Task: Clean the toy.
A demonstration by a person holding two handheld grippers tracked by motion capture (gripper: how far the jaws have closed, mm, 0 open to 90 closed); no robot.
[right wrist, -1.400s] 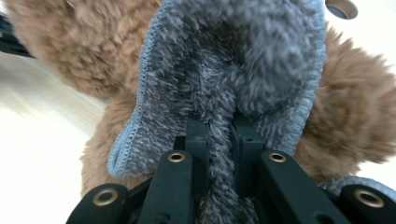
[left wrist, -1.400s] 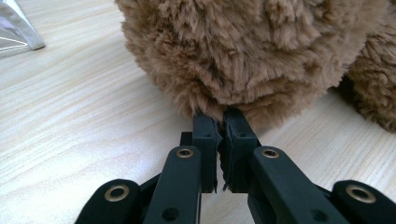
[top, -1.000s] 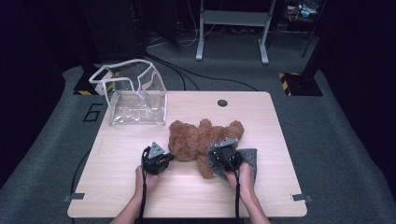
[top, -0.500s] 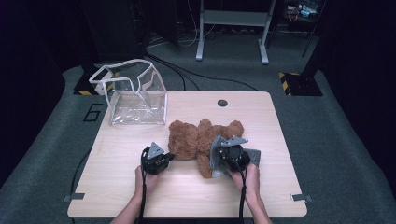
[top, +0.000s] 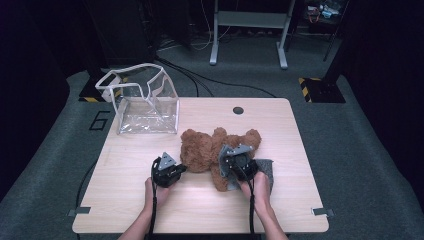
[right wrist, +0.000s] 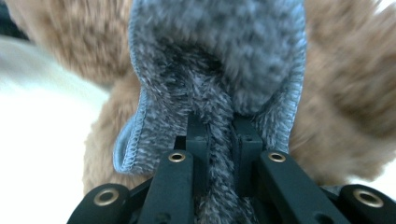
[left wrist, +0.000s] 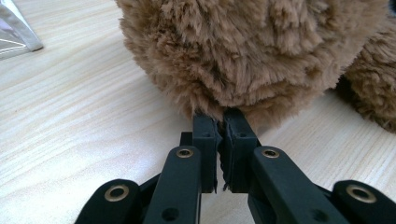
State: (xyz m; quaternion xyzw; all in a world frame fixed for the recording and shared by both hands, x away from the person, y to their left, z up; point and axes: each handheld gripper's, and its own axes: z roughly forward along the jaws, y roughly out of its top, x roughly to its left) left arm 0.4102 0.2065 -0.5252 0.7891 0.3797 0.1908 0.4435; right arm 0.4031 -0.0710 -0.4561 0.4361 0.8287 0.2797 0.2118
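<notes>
High view: we note the brown teddy bear [top: 210, 150] lying on the table [top: 150, 205] between our tools, the left gripper [left wrist: 218, 119] pinched tight on its fur just ahead, the right gripper [right wrist: 218, 126] clamped on grey cloth [right wrist: 219, 56] draped against the bear.

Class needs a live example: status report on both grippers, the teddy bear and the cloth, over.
Left gripper shut on teddy bear fur. Right gripper shut on grey cloth, against bear. Clear bag stands apart; nothing in the way.
</notes>
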